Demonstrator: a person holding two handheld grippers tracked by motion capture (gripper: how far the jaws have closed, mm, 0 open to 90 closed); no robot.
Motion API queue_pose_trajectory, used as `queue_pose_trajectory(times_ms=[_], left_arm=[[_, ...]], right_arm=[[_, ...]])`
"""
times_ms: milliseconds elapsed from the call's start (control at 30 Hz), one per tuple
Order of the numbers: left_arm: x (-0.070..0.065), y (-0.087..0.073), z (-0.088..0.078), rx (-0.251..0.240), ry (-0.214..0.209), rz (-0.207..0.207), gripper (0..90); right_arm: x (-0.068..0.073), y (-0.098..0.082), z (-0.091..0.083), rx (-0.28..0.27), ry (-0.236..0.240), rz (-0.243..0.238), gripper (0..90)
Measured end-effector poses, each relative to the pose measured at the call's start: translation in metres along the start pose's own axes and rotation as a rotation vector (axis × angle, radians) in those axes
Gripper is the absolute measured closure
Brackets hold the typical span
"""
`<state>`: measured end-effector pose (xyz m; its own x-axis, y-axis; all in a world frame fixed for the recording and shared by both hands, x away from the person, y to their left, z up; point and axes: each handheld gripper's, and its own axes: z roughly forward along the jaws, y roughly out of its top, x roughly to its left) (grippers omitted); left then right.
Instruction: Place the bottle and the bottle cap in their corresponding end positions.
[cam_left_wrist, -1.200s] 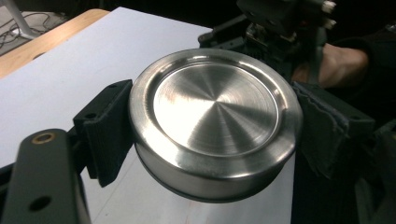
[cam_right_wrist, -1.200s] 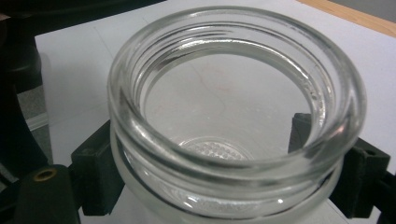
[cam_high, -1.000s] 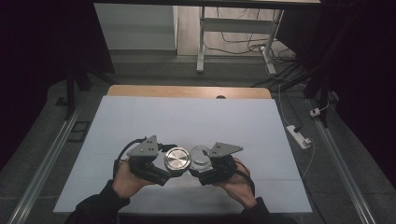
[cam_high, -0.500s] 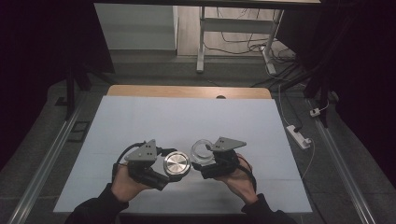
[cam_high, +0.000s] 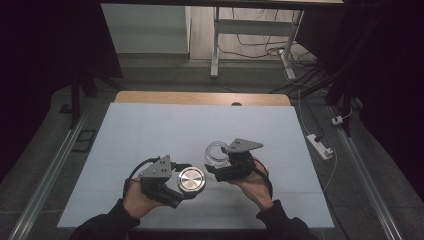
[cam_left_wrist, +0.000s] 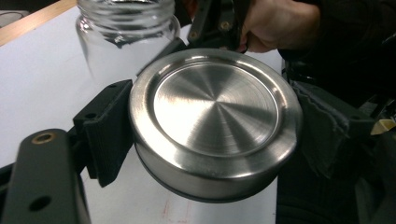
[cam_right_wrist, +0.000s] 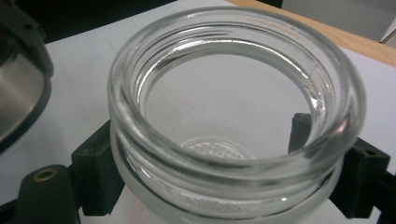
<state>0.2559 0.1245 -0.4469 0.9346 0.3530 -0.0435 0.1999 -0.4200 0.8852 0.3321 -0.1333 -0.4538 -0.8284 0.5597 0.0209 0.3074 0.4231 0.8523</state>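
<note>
White table on grey floor, dark surroundings.

1. Lid: round brushed steel, raised rim, flat face up, clamped in my left jaws, near left of the jar.
2. Jar: clear glass, threaded mouth open, upright, empty, clamped in my right jaws.

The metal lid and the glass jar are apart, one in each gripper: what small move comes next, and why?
Probably lowering the lid to the table: the left hand-held gripper clamps it clear of the open jar, held in the right hand-held gripper.
</note>
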Motion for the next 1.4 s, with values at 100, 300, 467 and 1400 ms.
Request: queue_pose_trajectory(times_ms=[100,300,467,1400], left_arm=[[0.001,-0.004,0.005,0.009,0.010,0.000,19.2],[0.005,-0.011,0.015,0.026,0.011,-0.009,19.2],[0.008,-0.015,0.023,0.034,0.000,-0.012,19.2],[0.033,-0.039,0.069,0.061,-0.003,-0.024,19.2]], right_arm=[[-0.003,0.001,0.004,0.000,-0.003,0.007,14.4],[-0.009,0.004,0.012,0.005,-0.010,0.019,14.4],[-0.014,0.006,0.018,0.008,-0.015,0.027,14.4],[-0.045,0.022,0.061,0.027,-0.070,0.055,14.4]])
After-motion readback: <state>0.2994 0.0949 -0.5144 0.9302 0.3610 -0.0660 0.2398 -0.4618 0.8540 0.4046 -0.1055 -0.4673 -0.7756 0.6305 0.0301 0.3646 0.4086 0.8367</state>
